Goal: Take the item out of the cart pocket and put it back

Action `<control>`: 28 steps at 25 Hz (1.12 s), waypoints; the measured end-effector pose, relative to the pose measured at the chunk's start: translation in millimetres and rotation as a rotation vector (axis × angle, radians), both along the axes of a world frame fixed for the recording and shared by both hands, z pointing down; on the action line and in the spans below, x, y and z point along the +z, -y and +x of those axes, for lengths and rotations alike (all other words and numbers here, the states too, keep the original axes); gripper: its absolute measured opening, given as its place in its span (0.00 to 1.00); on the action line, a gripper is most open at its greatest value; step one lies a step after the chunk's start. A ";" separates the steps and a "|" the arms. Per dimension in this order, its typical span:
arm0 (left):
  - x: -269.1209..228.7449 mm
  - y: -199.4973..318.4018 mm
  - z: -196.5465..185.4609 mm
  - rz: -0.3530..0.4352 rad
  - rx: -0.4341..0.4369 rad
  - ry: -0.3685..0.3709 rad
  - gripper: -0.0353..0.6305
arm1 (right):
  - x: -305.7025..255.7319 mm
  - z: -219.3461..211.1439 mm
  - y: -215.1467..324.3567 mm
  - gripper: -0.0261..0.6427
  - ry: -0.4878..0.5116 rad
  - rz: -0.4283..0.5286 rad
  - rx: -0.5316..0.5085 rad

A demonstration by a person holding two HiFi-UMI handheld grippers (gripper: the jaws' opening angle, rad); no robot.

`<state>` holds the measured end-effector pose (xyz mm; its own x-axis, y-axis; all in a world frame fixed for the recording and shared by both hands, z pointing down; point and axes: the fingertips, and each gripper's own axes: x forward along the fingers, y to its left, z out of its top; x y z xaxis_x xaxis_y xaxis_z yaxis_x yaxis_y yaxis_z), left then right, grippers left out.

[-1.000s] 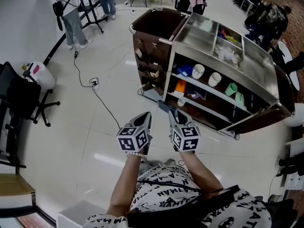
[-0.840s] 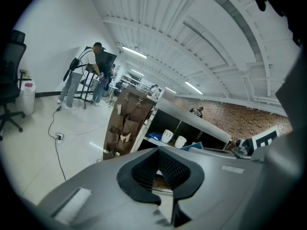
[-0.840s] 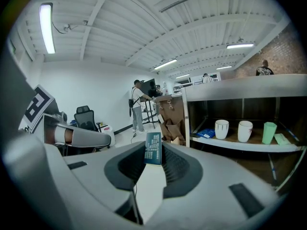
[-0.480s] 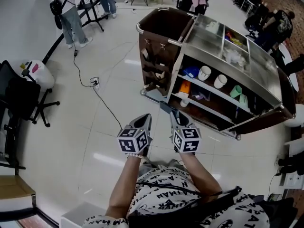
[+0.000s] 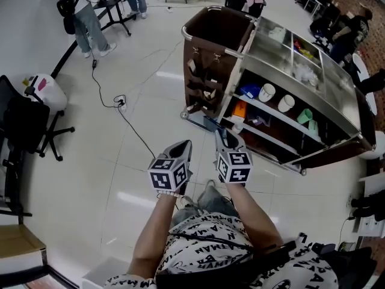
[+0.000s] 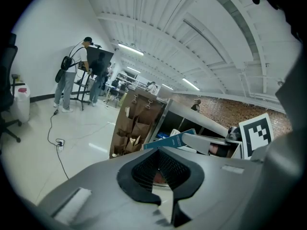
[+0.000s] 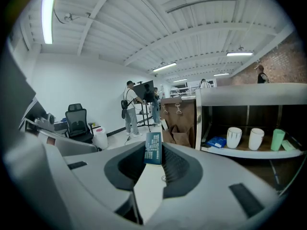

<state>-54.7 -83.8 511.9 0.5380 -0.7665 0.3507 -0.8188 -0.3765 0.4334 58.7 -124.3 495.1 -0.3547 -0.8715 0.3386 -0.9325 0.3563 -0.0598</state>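
Note:
My right gripper [image 5: 223,138] is shut on a thin blue packet [image 5: 212,124], which stands upright between its pads in the right gripper view [image 7: 153,147]. The same blue packet [image 6: 170,140] juts toward the cart in the left gripper view. My left gripper [image 5: 181,152] is beside the right one, shut and empty. Ahead stands the steel cart [image 5: 328,95]. A brown pocket organiser [image 5: 203,80] hangs on its near end, with items in several pockets. Both grippers are short of the pockets, above the white floor.
White and green cups [image 5: 266,92] and small items sit on the cart's shelves. A cable with a socket [image 5: 120,103] runs over the floor at left. An office chair [image 5: 27,128] and a white container [image 5: 47,92] stand far left. People stand at the back [image 5: 90,29].
Both grippers have moved along with the person toward the cart, side by side. The pocket organiser now lies more directly ahead. The blue packet stays in the right gripper.

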 end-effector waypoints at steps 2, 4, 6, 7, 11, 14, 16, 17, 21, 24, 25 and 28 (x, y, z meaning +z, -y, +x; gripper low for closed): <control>0.6 9.3 -3.8 0.000 0.003 0.003 0.05 | 0.5 -5.4 18.0 0.18 -0.004 0.004 0.008; 0.3 19.7 -6.8 0.000 0.006 0.003 0.05 | 1.4 -9.5 37.6 0.18 -0.003 0.008 0.018; 0.4 30.6 -9.9 0.001 0.004 0.005 0.05 | 3.8 -13.1 56.1 0.18 0.002 0.009 0.027; 0.8 36.6 -11.6 0.000 0.003 0.005 0.05 | 5.8 -14.9 65.4 0.18 0.005 0.008 0.031; 4.3 64.4 -16.7 -0.012 0.002 0.004 0.05 | 18.5 -22.3 105.0 0.18 0.013 -0.004 0.050; 10.3 87.1 -19.8 -0.030 0.010 0.003 0.05 | 30.4 -26.8 137.4 0.18 0.023 -0.001 0.076; 15.2 102.7 -21.9 -0.045 0.014 0.002 0.05 | 37.9 -29.8 159.7 0.18 0.033 0.014 0.093; 17.6 111.2 -23.0 -0.052 0.015 0.001 0.05 | 42.4 -31.3 171.4 0.18 0.035 0.019 0.101; 29.3 148.0 -28.3 -0.081 0.006 -0.001 0.05 | 71.8 -38.2 220.3 0.18 0.031 -0.007 0.129; 38.9 169.6 -32.1 -0.106 -0.003 -0.002 0.05 | 93.2 -44.6 249.5 0.18 0.034 -0.033 0.144; 41.6 174.5 -33.0 -0.115 -0.005 -0.004 0.05 | 99.4 -46.2 256.8 0.18 0.035 -0.041 0.149; 49.7 184.2 -34.6 -0.141 -0.011 -0.006 0.05 | 118.5 -49.6 274.0 0.18 0.033 -0.057 0.163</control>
<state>-89.3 -268.0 561.6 0.5323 -0.7153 0.4526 -0.8199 -0.3025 0.4861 9.1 -398.3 613.6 -0.2222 -0.8980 0.3798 -0.9747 0.1958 -0.1074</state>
